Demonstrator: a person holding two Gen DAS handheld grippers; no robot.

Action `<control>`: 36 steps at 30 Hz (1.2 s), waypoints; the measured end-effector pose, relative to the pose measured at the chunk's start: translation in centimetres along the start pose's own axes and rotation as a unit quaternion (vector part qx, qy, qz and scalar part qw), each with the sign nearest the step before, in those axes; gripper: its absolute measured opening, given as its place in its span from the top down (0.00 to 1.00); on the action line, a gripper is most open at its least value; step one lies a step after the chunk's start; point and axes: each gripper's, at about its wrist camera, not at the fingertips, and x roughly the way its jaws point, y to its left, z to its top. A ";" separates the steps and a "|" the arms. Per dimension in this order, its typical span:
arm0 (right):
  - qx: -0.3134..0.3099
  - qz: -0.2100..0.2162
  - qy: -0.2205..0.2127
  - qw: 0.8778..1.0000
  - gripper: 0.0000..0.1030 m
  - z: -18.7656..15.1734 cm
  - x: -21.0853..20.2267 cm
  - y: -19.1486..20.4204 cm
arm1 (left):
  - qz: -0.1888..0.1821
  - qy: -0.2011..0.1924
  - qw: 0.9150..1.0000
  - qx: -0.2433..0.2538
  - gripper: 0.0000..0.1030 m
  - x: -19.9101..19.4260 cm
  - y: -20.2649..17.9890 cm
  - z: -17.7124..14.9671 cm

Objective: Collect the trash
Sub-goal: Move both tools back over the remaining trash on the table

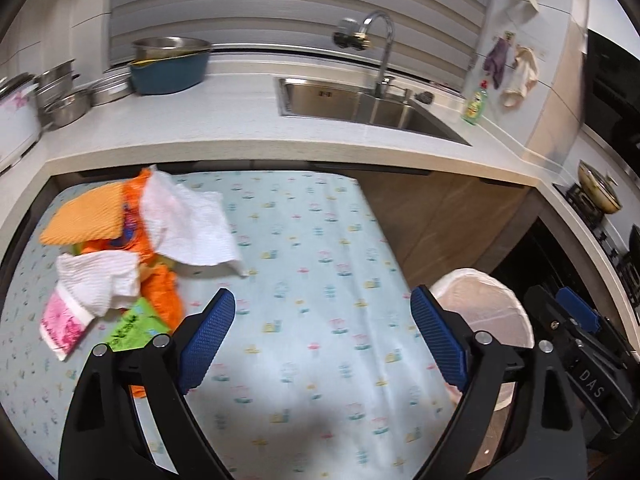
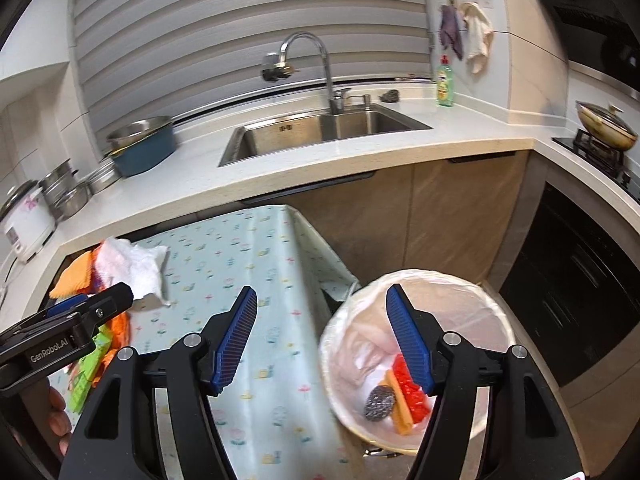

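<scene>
My left tool point(image 1: 322, 336) stands wide open with nothing between its blue pads, hanging over the bare middle of the flowered cloth. My right tool point(image 2: 320, 340) is open too, a little narrower, and empty; it hangs at the near right edge of the cloth, its right finger over the mouth of the lined trash bin point(image 2: 492, 300).

The bin already holds a red wrapper point(image 2: 412, 390), an orange strip point(image 2: 400, 408) and a steel scourer point(image 2: 379, 397). So I judge I am between drops: both tools free, and the next fetch ahead of me.

What remains is the trash pile point(image 1: 120, 248) at the far left of the cloth: an orange cloth point(image 1: 86, 218), white paper towels point(image 1: 188, 226), an orange plastic bag point(image 1: 160, 292), a pink-printed packet point(image 1: 64, 326) and a green packet point(image 1: 134, 328), overlapping one another. The next move, as I see it, calls for swinging the left tool to the pile and closing on a single loose piece, probably the near green packet or the towel; thin paper may slip or drag its neighbours along.

The low counter point(image 1: 320, 264) under the flowered cloth stands just in front of a pale kitchen worktop point(image 1: 200, 120). On that are a steel sink point(image 1: 360, 104) with a curved tap point(image 1: 382, 40), a blue basin point(image 1: 172, 72), stacked steel pots point(image 1: 64, 96) and a green soap bottle point(image 1: 476, 106). Far right, a lidded pan point(image 2: 606, 124) sits on the hob.
</scene>
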 end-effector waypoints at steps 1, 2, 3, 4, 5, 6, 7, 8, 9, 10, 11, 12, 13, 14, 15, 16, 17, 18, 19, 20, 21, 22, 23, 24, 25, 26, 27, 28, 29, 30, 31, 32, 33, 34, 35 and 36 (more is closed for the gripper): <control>-0.004 0.005 0.002 1.000 0.37 -0.1 0.1 0.7 | 0.004 0.003 1.000 -0.005 0.17 -0.1 0.9 -0.1; -0.008 0.011 0.004 1.000 0.37 -0.2 0.2 1.5 | 0.008 0.004 1.000 -0.012 0.17 -0.2 1.7 -0.2; -0.012 0.015 0.006 1.000 0.37 -0.4 0.4 2.3 | 0.013 0.004 1.000 -0.017 0.17 -0.4 2.6 -0.2; -0.016 0.021 0.009 1.000 0.37 -0.5 0.5 3.0 | 0.017 0.003 1.000 -0.021 0.17 -0.6 3.3 -0.3; -0.022 0.026 0.011 0.999 0.37 -0.6 0.6 3.9 | 0.022 0.001 0.999 -0.024 0.17 -0.8 4.0 -0.4; -0.027 0.030 0.012 0.999 0.37 -0.7 0.6 4.6 | 0.027 -0.001 0.999 -0.026 0.17 -1.1 4.8 -0.5; -0.033 0.034 0.014 0.999 0.37 -0.7 0.7 5.5 | 0.032 -0.003 0.999 -0.027 0.17 -1.4 5.4 -0.6; -0.037 0.038 0.015 0.998 0.37 -0.8 0.7 6.2 | 0.036 -0.004 0.999 -0.026 0.17 -1.6 6.0 -0.7; -0.041 0.042 0.015 0.998 0.37 -0.9 0.7 6.9 | 0.042 -0.005 0.999 -0.026 0.17 -1.8 6.7 -0.8; -0.045 0.047 0.016 0.998 0.37 -1.0 0.7 7.7 | 0.046 -0.006 0.999 -0.024 0.17 -2.0 7.2 -1.0; -0.047 0.052 0.017 0.997 0.37 -1.0 0.8 8.3 | 0.050 -0.006 0.998 -0.023 0.17 -2.2 7.8 -1.1; -0.049 0.056 0.018 0.997 0.37 -1.1 0.8 9.0 | 0.055 -0.006 0.998 -0.022 0.17 -2.4 8.6 -1.4; -0.052 0.061 0.020 0.997 0.37 -1.2 0.8 9.7 | 0.058 -0.005 0.998 -0.022 0.17 -2.5 9.1 -1.6; -0.055 0.065 0.021 0.996 0.37 -1.4 0.8 10.3 | 0.061 -0.003 0.998 -0.021 0.17 -2.6 9.7 -1.8; -0.058 0.068 0.022 0.996 0.37 -1.5 0.9 11.0 | 0.064 0.000 0.998 -0.019 0.17 -2.6 10.3 -2.2; -0.061 0.071 0.024 0.995 0.37 -1.7 1.0 11.6 | 0.067 0.003 0.998 -0.016 0.17 -2.7 10.8 -2.5; -0.065 0.076 0.027 0.995 0.37 -2.0 1.0 12.3 | 0.069 0.005 0.998 -0.012 0.17 -2.7 11.2 -2.8; -0.068 0.078 0.029 0.994 0.37 -2.2 1.1 12.9 | 0.073 0.008 0.997 -0.005 0.17 -2.7 11.7 -3.3; -0.072 0.081 0.031 0.994 0.37 -2.4 1.1 13.5 | 0.076 0.012 0.997 0.003 0.17 -2.7 12.1 -3.8; -0.076 0.084 0.033 0.993 0.37 -2.6 1.2 14.0 | 0.079 0.015 0.997 0.011 0.17 -2.7 12.5 -4.3; -0.078 0.086 0.035 0.993 0.37 -2.8 1.3 14.5 | 0.084 0.020 0.996 0.018 0.17 -2.7 13.0 -4.8; -0.081 0.089 0.038 0.992 0.37 -3.0 1.5 15.0 | 0.087 0.025 0.996 0.023 0.17 -2.6 13.6 -5.4; -0.084 0.090 0.041 0.992 0.37 -3.3 1.6 15.5 | 0.086 0.028 0.996 0.024 0.17 -2.6 14.0 -5.8; -0.085 0.092 0.044 0.991 0.37 -3.5 1.8 15.9 | 0.087 0.032 0.995 0.024 0.17 -2.5 14.4 -6.2; -0.086 0.095 0.047 0.991 0.37 -3.7 1.9 16.3 | 0.088 0.035 0.995 0.024 0.17 -2.4 14.8 -6.6; -0.088 0.097 0.050 0.990 0.37 -3.9 2.1 16.7 | 0.089 0.039 0.995 0.025 0.17 -2.3 15.2 -7.0; -0.090 0.099 0.051 0.990 0.37 -4.0 2.2 17.1 | 0.091 0.043 0.995 0.025 0.17 -2.2 15.5 -7.3; -0.093 0.101 0.053 0.989 0.37 -4.2 2.3 17.5 | 0.091 0.046 0.994 0.026 0.17 -2.0 15.7 -7.6; -0.096 0.102 0.055 0.989 0.37 -4.4 2.4 17.8 | 0.091 0.049 0.994 0.027 0.17 -1.8 15.9 -7.9; -0.098 0.104 0.057 0.988 0.37 -4.6 2.5 18.2 | 0.090 0.052 0.994 0.029 0.17 -1.6 16.0 -8.1; -0.100 0.105 0.059 0.988 0.37 -4.8 2.6 18.5 | 0.089 0.054 0.994 0.031 0.17 -1.4 16.1 -8.4; -0.101 0.106 0.061 0.987 0.37 -4.9 2.7 18.8 | 0.089 0.056 0.994 0.033 0.17 -1.2 16.2 -8.7; -0.103 0.107 0.063 0.987 0.37 -5.1 2.9 19.1 | 0.090 0.059 0.994 0.036 0.17 -0.9 16.2 -8.9; -0.105 0.107 0.065 0.987 0.37 -5.2 3.0 19.4 | 0.088 0.062 0.993 0.040 0.17 -0.6 16.2 -9.1; -0.106 0.108 0.067 0.986 0.37 -5.3 3.0 19.6 | 0.088 0.065 0.993 0.042 0.17 -0.3 16.3 -9.3; -0.108 0.109 0.069 0.986 0.37 -5.5 3.2 19.8 | 0.088 0.069 0.993 0.044 0.17 0.1 16.3 -9.6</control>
